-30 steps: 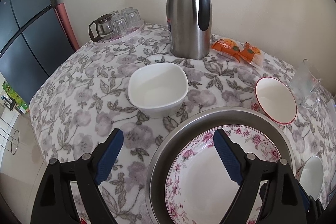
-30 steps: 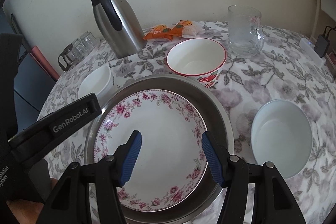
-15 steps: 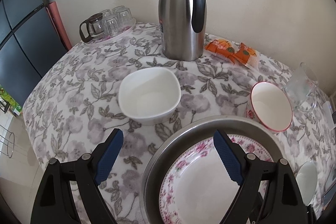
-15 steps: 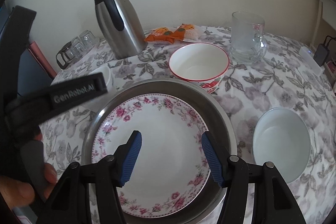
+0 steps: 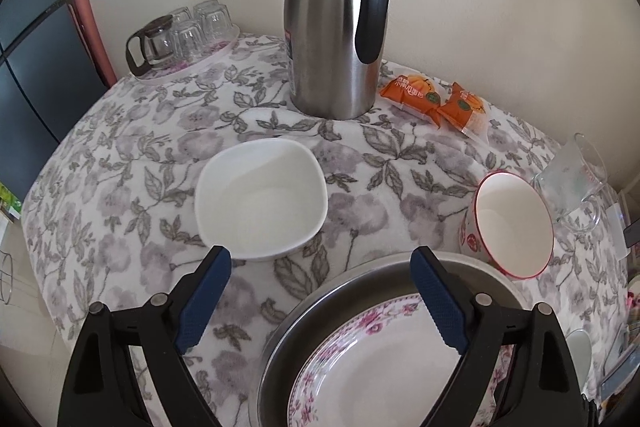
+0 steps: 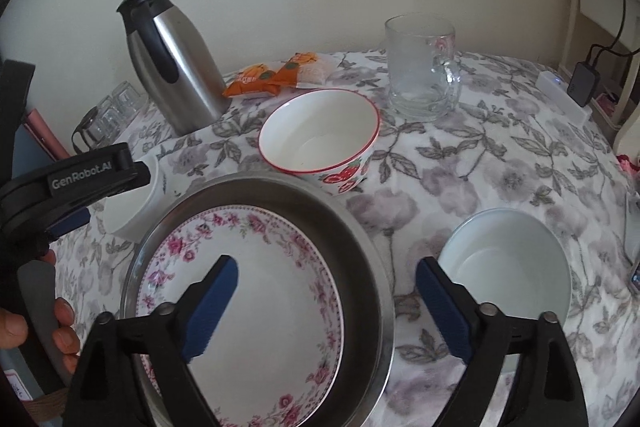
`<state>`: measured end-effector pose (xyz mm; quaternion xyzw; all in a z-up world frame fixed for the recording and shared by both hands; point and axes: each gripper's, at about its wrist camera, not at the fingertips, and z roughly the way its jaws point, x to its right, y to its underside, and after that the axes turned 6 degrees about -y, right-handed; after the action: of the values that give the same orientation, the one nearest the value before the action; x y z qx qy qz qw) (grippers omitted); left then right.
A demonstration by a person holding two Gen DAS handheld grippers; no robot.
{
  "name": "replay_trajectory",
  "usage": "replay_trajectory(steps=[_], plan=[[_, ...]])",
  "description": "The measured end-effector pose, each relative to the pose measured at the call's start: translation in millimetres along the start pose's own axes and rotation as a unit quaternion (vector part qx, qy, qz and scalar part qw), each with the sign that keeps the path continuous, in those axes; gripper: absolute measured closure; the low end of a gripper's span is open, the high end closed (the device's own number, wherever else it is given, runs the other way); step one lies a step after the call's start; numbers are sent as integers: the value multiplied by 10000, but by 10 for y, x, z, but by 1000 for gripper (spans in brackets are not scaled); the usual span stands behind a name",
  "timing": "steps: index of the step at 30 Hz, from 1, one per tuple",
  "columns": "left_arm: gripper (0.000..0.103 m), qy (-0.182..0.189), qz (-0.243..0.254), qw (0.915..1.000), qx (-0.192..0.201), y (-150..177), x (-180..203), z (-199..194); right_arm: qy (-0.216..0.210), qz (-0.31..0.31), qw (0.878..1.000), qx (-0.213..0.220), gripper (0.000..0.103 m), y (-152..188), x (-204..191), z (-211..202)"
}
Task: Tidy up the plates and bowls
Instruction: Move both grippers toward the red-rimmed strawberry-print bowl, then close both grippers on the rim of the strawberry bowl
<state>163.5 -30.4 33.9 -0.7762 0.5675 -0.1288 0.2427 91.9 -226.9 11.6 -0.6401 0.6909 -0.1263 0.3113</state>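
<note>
Plates and bowls sit loose on the floral surface (image 5: 120, 155). Left view: the left claw (image 5: 320, 303) is spread and opening, empty, just short of the square white bowl (image 5: 260, 199) — straddle its rim squarely. Right view: the right claw (image 6: 326, 307), opening and empty, hovers over the floral plate (image 6: 256, 267) in the steel pan (image 6: 360, 239); the round white bowl (image 6: 508, 263) lies beside it.
</note>
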Motion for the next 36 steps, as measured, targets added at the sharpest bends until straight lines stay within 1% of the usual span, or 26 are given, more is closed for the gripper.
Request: replay_trajectory(steps=[1, 4, 5, 6, 10, 13, 15, 16, 18, 24, 27, 30, 31, 32, 33, 34, 35, 36], plan=[[11, 48, 3, 10000, -9, -21, -2, 14, 29, 49, 10000, 25, 0, -21, 25, 1], [11, 173, 15, 9998, -8, -101, -7, 57, 46, 208, 9997, 101, 0, -90, 102, -17], [9, 202, 24, 9998, -3, -130, -8, 73, 39, 269, 9996, 122, 0, -116, 126, -24], [4, 244, 43, 9997, 9, -172, -5, 95, 26, 327, 9993, 156, 0, -145, 154, -34], [3, 408, 122, 9991, 75, -310, -1, 145, 7, 563, 9979, 321, 0, -308, 256, -73], [3, 621, 147, 9975, 296, -428, 0, 150, -227, 840, 9954, 408, 0, -458, 338, -86], [3, 678, 234, 9961, 507, -498, 21, 134, -342, 963, 9940, 400, 0, -559, 372, -72], [3, 717, 314, 9955, 541, -532, 44, 134, -386, 1004, 9935, 374, 0, -608, 383, -53], [3, 907, 518, 9936, 436, -610, 114, 160, -290, 1083, 9932, 323, 0, -716, 404, -11], [3, 1221, 754, 9896, -37, -744, 361, 292, 65, 1154, 9932, 101, 0, -962, 480, 153], [3, 1174, 890, 9888, -233, -773, 503, 377, 213, 1245, 9920, -37, 2, -1015, 537, 244], [3, 1210, 1072, 9862, -364, -782, 647, 442, 349, 1305, 9907, -153, 12, -1054, 587, 351], [4, 1214, 1128, 9854, -385, -779, 687, 457, 358, 1336, 9901, -227, 17, -1063, 597, 396], [4, 1220, 1185, 9846, -403, -777, 727, 471, 339, 1347, 9899, -282, 22, -1069, 598, 434], [5, 1237, 1242, 9835, -439, -772, 773, 490, 299, 1351, 9898, -328, 24, -1073, 597, 475], [6, 1263, 1299, 9822, -490, -760, 824, 510, 239, 1360, 9896, -394, 28, -1074, 592, 527], [10, 1287, 1333, 9813, -527, -751, 857, 525, 207, 1377, 9892, -456, 35, -1072, 589, 569], [16, 1332, 1380, 9796, -600, -730, 907, 552, 197, 1393, 9887, -522, 38, -1070, 587, 611]])
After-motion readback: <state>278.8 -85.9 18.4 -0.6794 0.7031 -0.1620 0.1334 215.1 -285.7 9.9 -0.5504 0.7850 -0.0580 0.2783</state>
